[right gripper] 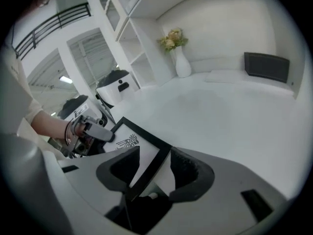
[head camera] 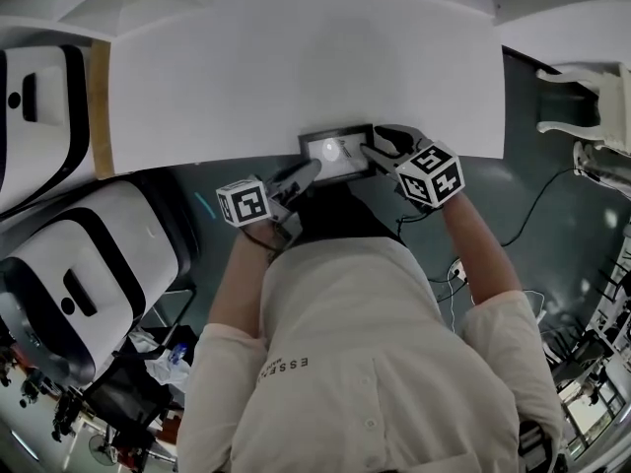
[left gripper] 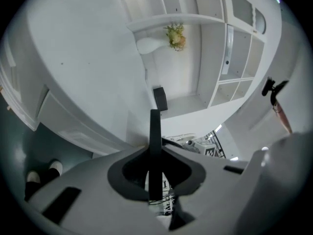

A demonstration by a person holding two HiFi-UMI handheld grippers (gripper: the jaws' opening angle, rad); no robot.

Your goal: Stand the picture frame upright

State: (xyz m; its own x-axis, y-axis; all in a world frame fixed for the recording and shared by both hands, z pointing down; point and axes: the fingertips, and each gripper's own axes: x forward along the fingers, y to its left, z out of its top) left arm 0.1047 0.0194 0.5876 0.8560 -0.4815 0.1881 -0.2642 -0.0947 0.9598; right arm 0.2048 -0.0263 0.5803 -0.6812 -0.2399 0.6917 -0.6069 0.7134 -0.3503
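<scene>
The black picture frame (head camera: 337,153) with a white print sits at the near edge of the white table (head camera: 296,67), low and nearly flat. My left gripper (head camera: 308,170) comes in from the frame's left. In the left gripper view the frame (left gripper: 155,124) shows edge-on as a thin dark strip, and my left gripper (left gripper: 155,153) is shut on it. My right gripper (head camera: 373,151) is at the frame's right side. In the right gripper view the frame's border (right gripper: 146,168) runs between the open jaws of the right gripper (right gripper: 155,169), with a gap beside the right pad.
White rounded machines (head camera: 69,284) stand left of the person. A white chair (head camera: 582,97) and floor cables (head camera: 532,205) are at the right. Far across the table stand a vase with flowers (right gripper: 178,58) and a dark box (right gripper: 266,65).
</scene>
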